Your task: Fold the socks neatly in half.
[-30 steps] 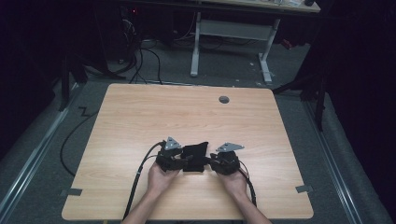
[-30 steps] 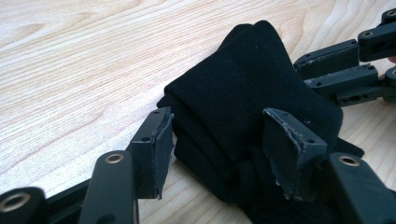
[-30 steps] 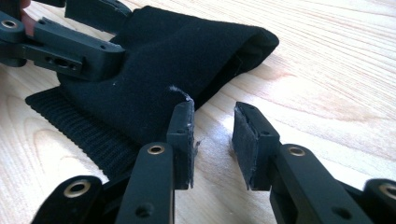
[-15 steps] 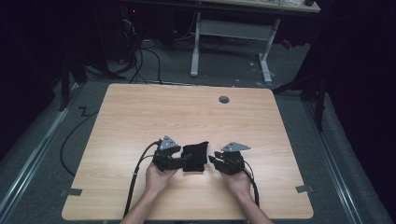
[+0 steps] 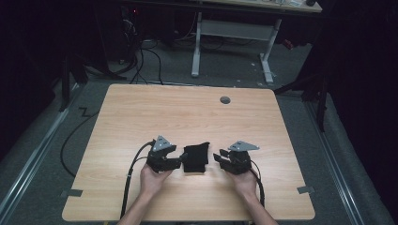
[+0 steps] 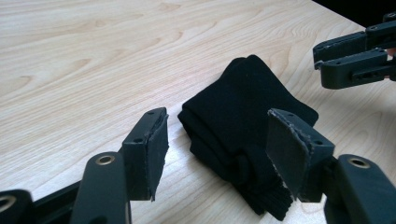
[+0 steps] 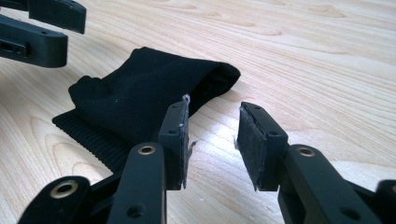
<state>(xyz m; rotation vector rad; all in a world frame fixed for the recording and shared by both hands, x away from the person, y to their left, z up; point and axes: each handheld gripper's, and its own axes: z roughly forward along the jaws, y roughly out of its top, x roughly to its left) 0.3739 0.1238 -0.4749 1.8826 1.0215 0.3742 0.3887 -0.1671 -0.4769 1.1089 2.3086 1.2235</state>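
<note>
Left gripper view: left gripper (image 6: 212, 154) gaping wide, holding nothing, flat grey-padded fingertips (image 6: 286, 151) frayed at the edges, standing either side of the near end of a folded black cloth (image 6: 243, 116). Cloth lying on the table (image 6: 84, 60), soft and matte, rolled into a thick bundle with a ribbed knit cuff at the nearest edge, possibly a sock, though hard telling from the fold. Far off at upper right, the other gripper's black jaws hanging just clear of the cloth.

Right gripper view: right gripper (image 7: 212, 140) parted moderately, gripping nothing, left pad (image 7: 180, 135) sitting just beside the cloth's (image 7: 140, 93) ribbed hem, touching or not unclear. Pale wood-grain laminate spreading all round.

High view: both grippers (image 5: 162, 157) (image 5: 234, 160) resting low near the table's (image 5: 187, 112) front edge, cloth (image 5: 195, 158) lying between them, a round grey grommet (image 5: 225, 100) sitting well apart near the far edge.
</note>
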